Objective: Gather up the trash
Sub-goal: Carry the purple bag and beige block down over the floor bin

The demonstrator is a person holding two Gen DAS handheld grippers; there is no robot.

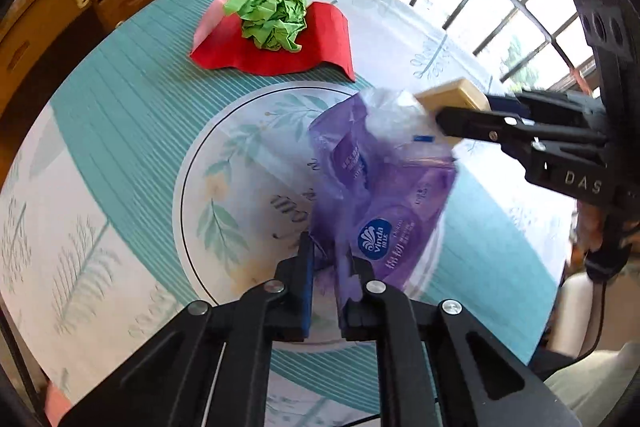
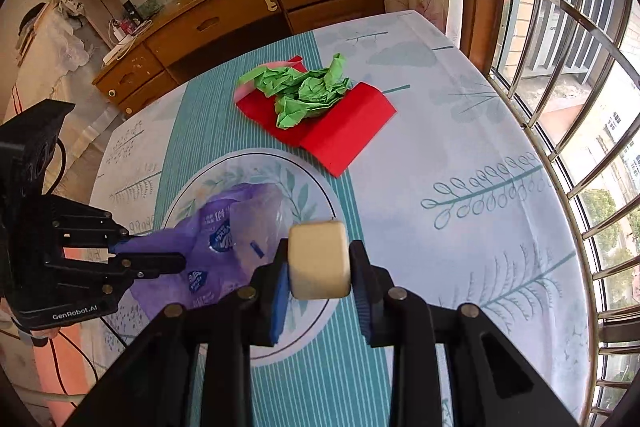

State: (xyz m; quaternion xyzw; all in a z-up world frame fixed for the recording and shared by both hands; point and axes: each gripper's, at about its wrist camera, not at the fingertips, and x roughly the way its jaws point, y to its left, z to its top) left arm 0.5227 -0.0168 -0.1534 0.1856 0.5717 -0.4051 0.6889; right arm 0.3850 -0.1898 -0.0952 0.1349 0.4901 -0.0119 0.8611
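Purple bag (image 1: 376, 195) edge in left tongs (image 1: 326, 263), contents unclear

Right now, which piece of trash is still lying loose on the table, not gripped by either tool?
The crumpled green paper, resting on the red sheet. The purple bag is in the left jaws, the beige block in the right.

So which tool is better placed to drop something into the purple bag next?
Right. The right tool already grips the beige block beside the purple bag, while the left tool is occupied holding that bag.
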